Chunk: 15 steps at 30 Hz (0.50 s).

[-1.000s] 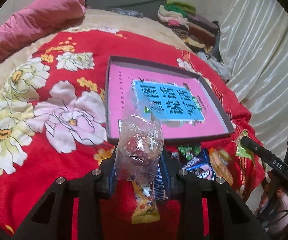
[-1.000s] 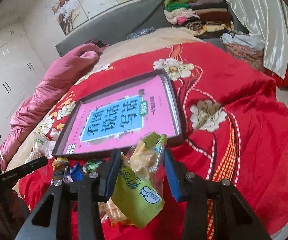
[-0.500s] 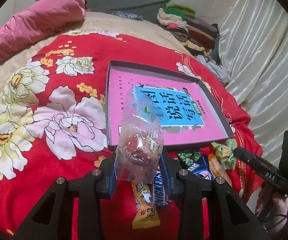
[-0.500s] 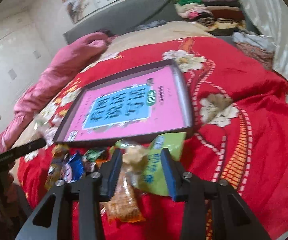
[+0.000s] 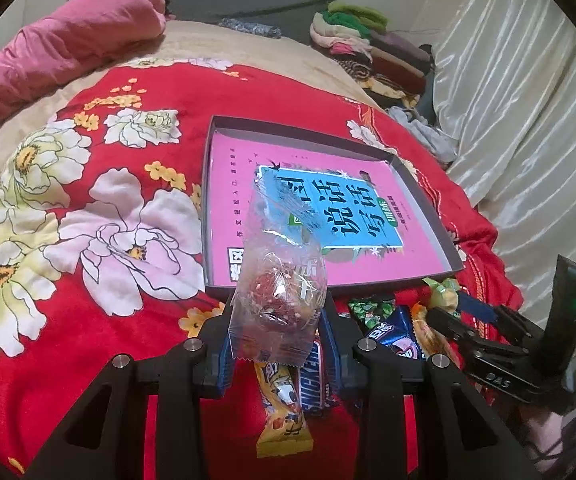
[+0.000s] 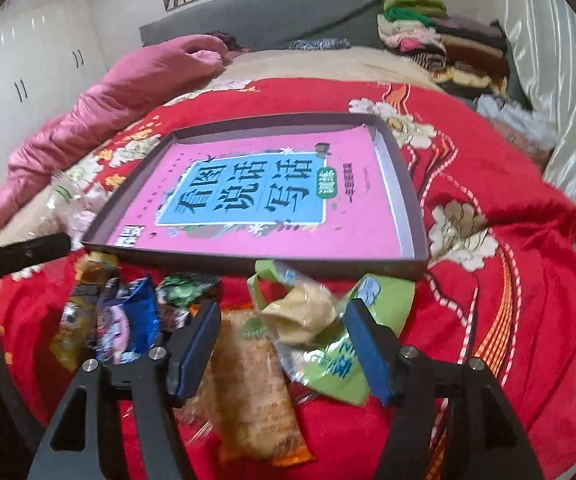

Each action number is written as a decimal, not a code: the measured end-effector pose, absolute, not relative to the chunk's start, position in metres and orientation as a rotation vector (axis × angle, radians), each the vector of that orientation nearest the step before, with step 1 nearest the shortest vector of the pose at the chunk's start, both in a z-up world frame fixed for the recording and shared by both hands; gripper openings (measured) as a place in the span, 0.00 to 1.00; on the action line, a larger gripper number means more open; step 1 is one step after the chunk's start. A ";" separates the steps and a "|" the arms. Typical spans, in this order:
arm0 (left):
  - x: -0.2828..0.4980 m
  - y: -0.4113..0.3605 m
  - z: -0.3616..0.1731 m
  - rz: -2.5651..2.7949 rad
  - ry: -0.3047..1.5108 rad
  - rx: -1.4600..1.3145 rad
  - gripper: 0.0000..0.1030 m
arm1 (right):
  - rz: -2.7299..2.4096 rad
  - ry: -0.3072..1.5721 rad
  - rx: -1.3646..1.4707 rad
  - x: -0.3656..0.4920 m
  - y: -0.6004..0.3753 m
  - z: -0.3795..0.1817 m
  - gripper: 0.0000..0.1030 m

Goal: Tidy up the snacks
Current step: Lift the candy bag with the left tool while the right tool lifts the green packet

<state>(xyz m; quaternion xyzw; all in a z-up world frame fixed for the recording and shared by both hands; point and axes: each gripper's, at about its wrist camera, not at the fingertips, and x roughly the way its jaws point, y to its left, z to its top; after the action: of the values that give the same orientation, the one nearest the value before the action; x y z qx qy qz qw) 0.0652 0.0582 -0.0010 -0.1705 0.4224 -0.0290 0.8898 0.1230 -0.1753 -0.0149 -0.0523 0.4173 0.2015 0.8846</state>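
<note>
My left claw (image 5: 277, 330) grips a clear wrapped snack (image 5: 277, 300) with red and pale bits inside, held up above the near edge of the shallow box lid (image 5: 428, 184) lined with a pink book cover. If I let go here, the snack could land on the lid's rim and slide back onto the red floral blanket (image 5: 87, 216).

My right claw (image 6: 283, 344) has just been opening, and its pads stand clear of the green-wrapped snack (image 6: 340, 344), which lies on the blanket between them, just short of the lid (image 6: 408, 196). It never got inside, so it counts as unsorted.

Beside it sit an orange cracker pack (image 6: 247, 392) and a blue wrapper (image 6: 127, 324); closing again carelessly could catch two packs at once. The soft bed gives underneath, so anything nudged may roll off the near edge.
</note>
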 end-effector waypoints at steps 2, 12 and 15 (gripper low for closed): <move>0.065 0.058 -0.001 -0.061 0.878 -0.354 0.36 | 0.416 0.848 -0.104 0.127 -0.176 -0.017 0.63; 0.077 0.053 -0.001 -0.067 0.867 -0.355 0.36 | 0.410 0.825 -0.153 0.131 -0.185 -0.024 0.41; 0.081 0.052 0.001 -0.069 0.856 -0.358 0.36 | 0.433 0.824 -0.108 0.130 -0.192 -0.017 0.39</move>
<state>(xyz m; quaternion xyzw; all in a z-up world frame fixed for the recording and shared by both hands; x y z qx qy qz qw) 0.0815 0.0524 0.0006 -0.1727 0.4127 -0.0332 0.8937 0.1300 -0.1920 -0.0168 -0.0519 0.3969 0.2086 0.8923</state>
